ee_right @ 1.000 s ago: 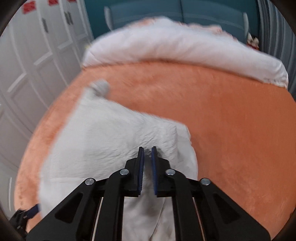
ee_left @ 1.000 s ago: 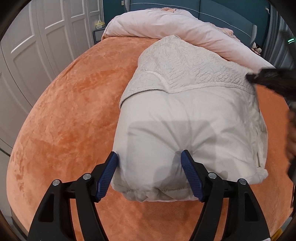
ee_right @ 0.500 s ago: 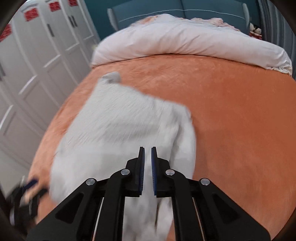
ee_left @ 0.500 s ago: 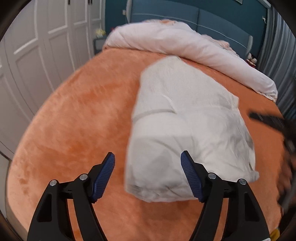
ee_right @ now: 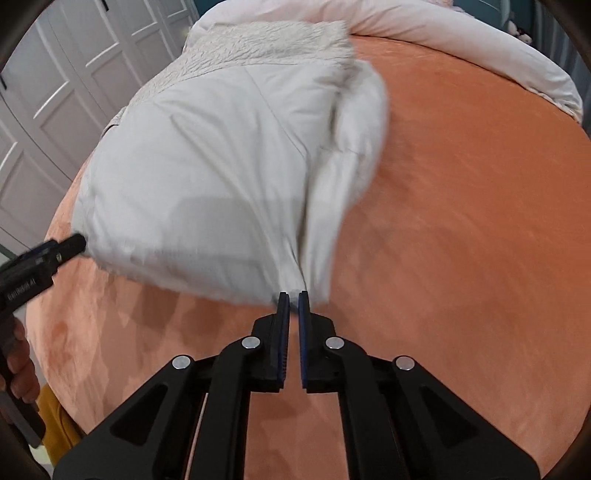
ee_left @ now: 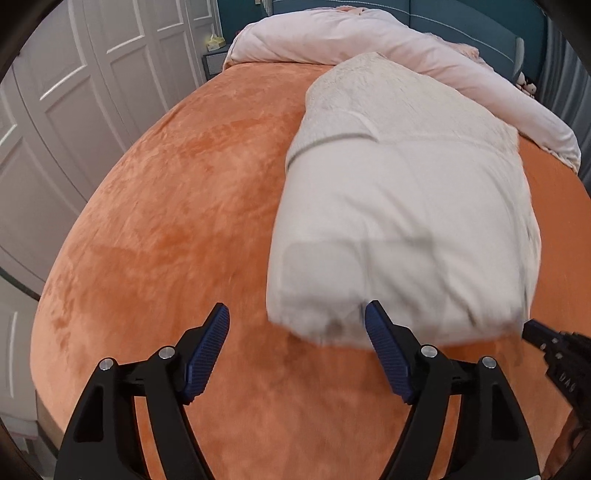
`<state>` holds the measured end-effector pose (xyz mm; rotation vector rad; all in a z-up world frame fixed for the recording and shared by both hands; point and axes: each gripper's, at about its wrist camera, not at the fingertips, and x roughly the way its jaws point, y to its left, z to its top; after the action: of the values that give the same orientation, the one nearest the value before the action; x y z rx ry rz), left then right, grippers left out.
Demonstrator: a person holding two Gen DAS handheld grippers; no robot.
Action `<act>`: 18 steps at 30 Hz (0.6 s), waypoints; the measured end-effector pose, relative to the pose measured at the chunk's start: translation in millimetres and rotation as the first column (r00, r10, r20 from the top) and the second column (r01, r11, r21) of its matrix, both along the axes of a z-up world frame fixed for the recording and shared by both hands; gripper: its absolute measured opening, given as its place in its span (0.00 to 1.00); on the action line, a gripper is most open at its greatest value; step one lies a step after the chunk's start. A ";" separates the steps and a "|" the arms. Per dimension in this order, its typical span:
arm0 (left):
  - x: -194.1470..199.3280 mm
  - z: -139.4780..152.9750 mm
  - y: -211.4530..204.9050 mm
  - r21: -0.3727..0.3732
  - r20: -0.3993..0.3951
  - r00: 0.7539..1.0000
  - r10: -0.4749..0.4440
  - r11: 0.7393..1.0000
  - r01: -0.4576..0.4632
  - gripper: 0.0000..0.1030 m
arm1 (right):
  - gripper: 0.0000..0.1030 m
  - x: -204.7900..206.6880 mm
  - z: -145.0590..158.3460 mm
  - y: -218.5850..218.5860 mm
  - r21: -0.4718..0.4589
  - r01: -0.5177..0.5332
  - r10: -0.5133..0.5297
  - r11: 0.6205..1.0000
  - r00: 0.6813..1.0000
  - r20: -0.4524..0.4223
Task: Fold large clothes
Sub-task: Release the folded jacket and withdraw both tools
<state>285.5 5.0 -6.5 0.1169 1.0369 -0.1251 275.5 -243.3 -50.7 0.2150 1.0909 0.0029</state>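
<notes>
A folded white padded coat (ee_left: 399,221) with a fleecy lining lies on the orange bedspread (ee_left: 177,206). My left gripper (ee_left: 295,308) hovers at the coat's near left corner. Its jaws are opening; only that corner lies between them, and the pads do not press on it. In the right wrist view the coat (ee_right: 221,158) bunches into the tips of my right gripper (ee_right: 293,295), which is shut on its near edge. That edge is stretched and blurred. The right gripper (ee_left: 550,347) shows at the left view's right edge, the left gripper (ee_right: 62,247) at the coat's other corner.
A pale pink duvet (ee_left: 369,48) lies rolled along the head of the bed before a teal headboard (ee_left: 472,22). White wardrobe doors (ee_left: 74,92) stand to the left. A person's hand (ee_right: 18,365) holds the left tool. Bare bedspread (ee_right: 480,221) spreads right of the coat.
The coat has slid toward the near edge of the bed with the shut right gripper. The left gripper no longer straddles the coat's end; only the coat's corner lies between its jaws.
</notes>
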 end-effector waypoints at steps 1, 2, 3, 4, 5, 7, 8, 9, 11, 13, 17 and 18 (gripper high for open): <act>-8.0 0.5 -0.5 0.001 0.002 1.000 0.000 1.000 0.000 0.72 | 0.07 -11.6 3.6 -1.0 0.003 0.010 -0.010 1.000 1.000 0.004; -16.1 0.4 -1.0 0.004 0.000 1.000 0.001 1.000 -0.001 0.72 | 0.07 -19.6 6.5 -2.4 0.004 0.022 -0.022 1.000 1.000 0.010; -22.2 0.5 -2.5 0.000 0.000 1.000 0.001 1.000 -0.001 0.72 | 0.08 -27.8 9.1 -4.3 0.014 0.032 -0.032 0.999 0.999 0.018; -29.8 0.2 -3.4 -0.006 -0.001 1.000 0.001 1.000 -0.001 0.72 | 0.08 -33.3 11.5 -4.5 0.019 0.041 -0.041 0.999 0.999 0.026; -36.5 -1.0 -5.0 -0.007 -0.004 1.000 0.002 1.000 -0.002 0.72 | 0.10 -43.0 14.5 -4.6 0.019 0.055 -0.056 0.998 0.998 0.040; -47.4 -3.0 -6.8 -0.011 -0.006 1.000 0.010 1.000 -0.010 0.72 | 0.16 -54.7 17.3 -4.1 0.018 0.073 -0.074 0.997 0.996 0.056; -54.9 -5.4 -7.2 -0.015 -0.008 1.000 0.021 1.000 -0.021 0.72 | 0.24 -55.2 19.3 -4.0 0.016 0.080 -0.081 0.997 0.995 0.064; -58.5 -7.9 -7.3 -0.018 -0.012 1.000 0.027 0.999 -0.027 0.72 | 0.33 -60.9 20.7 -2.1 0.009 0.093 -0.093 0.996 0.992 0.079; -66.8 -12.2 -7.6 -0.022 -0.017 0.999 0.036 0.999 -0.036 0.72 | 0.41 -62.4 19.2 -4.8 -0.003 0.106 -0.105 0.994 0.989 0.100; -75.3 -15.2 -10.2 -0.007 -0.008 0.999 0.042 0.999 -0.042 0.72 | 0.52 -69.9 16.8 1.0 -0.027 0.109 -0.105 0.994 0.988 0.118; -85.5 -21.3 -10.5 -0.004 -0.010 0.999 0.046 0.999 -0.046 0.72 | 0.60 -80.3 8.0 19.0 -0.080 0.110 -0.097 0.991 0.985 0.143; -89.8 -22.4 -10.8 -0.001 -0.010 0.999 0.048 0.999 -0.048 0.72 | 0.62 -82.9 6.4 21.4 -0.081 0.110 -0.098 0.991 0.985 0.143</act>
<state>195.7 -5.9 -28.9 0.0900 1.0490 -0.0832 192.5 -221.9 -44.3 0.1888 0.9378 -0.1226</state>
